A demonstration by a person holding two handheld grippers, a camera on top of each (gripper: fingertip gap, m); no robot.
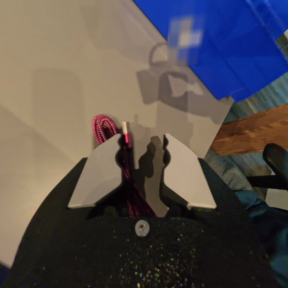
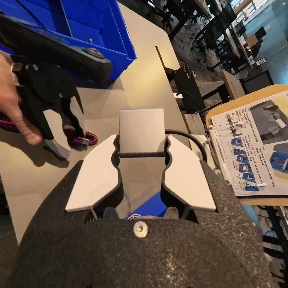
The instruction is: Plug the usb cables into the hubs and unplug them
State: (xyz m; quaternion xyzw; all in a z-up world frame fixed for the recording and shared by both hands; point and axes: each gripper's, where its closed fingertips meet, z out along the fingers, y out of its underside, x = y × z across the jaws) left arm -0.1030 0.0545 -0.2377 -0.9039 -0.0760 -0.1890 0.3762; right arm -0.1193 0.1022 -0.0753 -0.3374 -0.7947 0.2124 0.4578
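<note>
In the left wrist view my left gripper (image 1: 141, 135) is open just above the pale table (image 1: 54, 93). A magenta braided USB cable (image 1: 104, 126) lies coiled there. Its magenta plug (image 1: 127, 138), with a silver tip, lies against the inner side of the left finger (image 1: 101, 171), not clamped. In the right wrist view my right gripper (image 2: 141, 140) is shut on a flat square grey hub (image 2: 141, 129), held above the table. The hub's black cable (image 2: 190, 138) curls off to the right. The left gripper (image 2: 72, 144), held by a hand, shows there astride the same plug (image 2: 81, 141).
A blue bin (image 2: 93, 31) stands at the table's back left; it also shows in the left wrist view (image 1: 226, 46). A printed sheet (image 2: 249, 140) leans on a wooden stand at the right. A wooden board (image 1: 252, 132) and a black chair part (image 1: 275, 157) lie beyond the table edge.
</note>
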